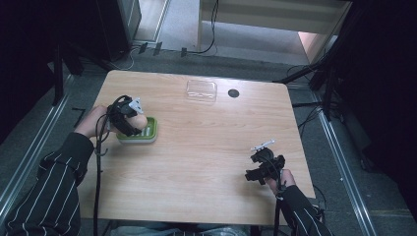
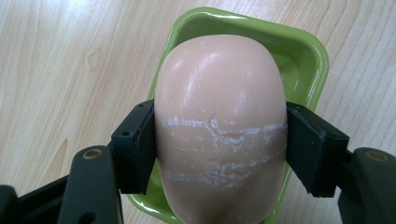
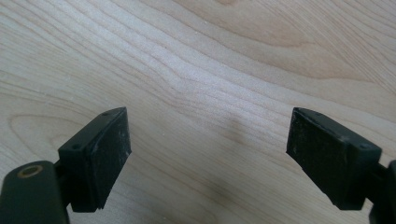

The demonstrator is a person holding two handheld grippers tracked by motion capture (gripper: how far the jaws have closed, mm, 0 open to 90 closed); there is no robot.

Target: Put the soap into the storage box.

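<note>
Left gripper [image 2: 219, 149]: my fingers [image 2: 135, 147] are clamped on both flanks of the soap bar.
Soap bar [image 2: 219, 102]: pinkish, whitish scuff lines across it; held directly over the green soap dish [image 2: 303, 51] at the bench's left side.
Right gripper [image 3: 208, 158]: my fingers stand wide apart, nothing between them, above bare bench [image 3: 196, 60].
Clear lid [image 1: 201, 90]: far edge of bench, well apart from dish.

No lettering, brand, number or sign can be read anywhere in these views. The pale soap bar [image 2: 219, 126] carries only whitish scuff lines, no stamp. The green dish [image 2: 299, 51] is unmarked, as are the clear lid [image 1: 201, 90] and the wooden surface [image 1: 206, 162].
</note>
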